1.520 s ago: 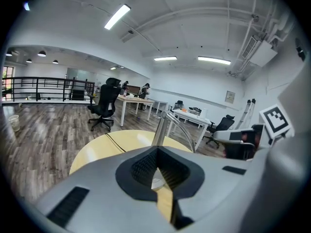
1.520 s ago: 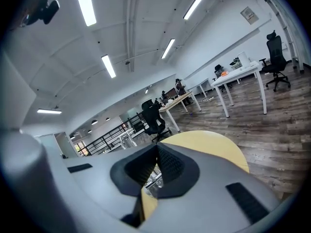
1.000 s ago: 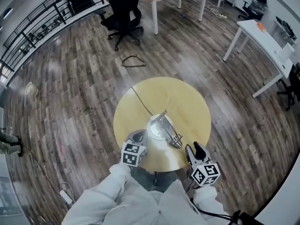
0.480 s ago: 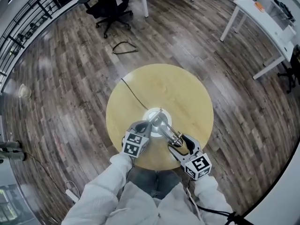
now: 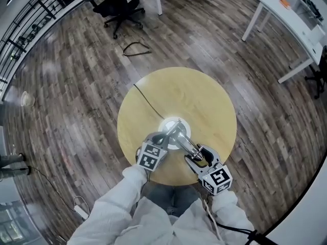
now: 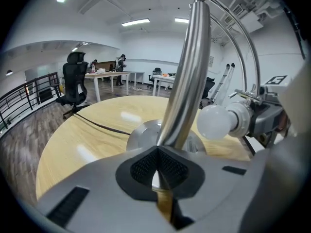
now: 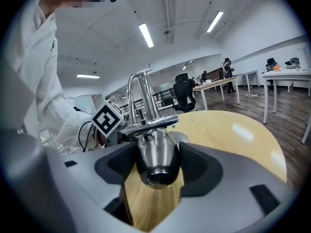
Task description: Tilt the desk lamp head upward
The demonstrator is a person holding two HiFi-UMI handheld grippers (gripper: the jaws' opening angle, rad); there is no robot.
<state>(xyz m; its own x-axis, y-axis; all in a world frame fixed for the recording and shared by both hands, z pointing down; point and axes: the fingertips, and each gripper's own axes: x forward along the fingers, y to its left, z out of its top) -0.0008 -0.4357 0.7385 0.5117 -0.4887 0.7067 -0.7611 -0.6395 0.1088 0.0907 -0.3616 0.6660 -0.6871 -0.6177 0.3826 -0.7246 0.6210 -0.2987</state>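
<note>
The desk lamp stands on the round wooden table, with its round base near the front. Its metal stem rises just past my left gripper, whose pads meet with nothing between them, low beside the base. The bare bulb points left in the left gripper view. My right gripper has just been opening its jaws, and the cone-shaped metal lamp head sits between the wide pads. In the head view the left gripper and the right gripper flank the lamp.
The lamp's black cord runs across the table to its far left edge. A black office chair and a white desk stand farther off. A looped cable lies on the wooden floor, and a railing lines the upper left.
Both grippers came in from the table's front edge to the lamp. The left one sank to the stem's foot. The right one opened and moved around the lamp head.
</note>
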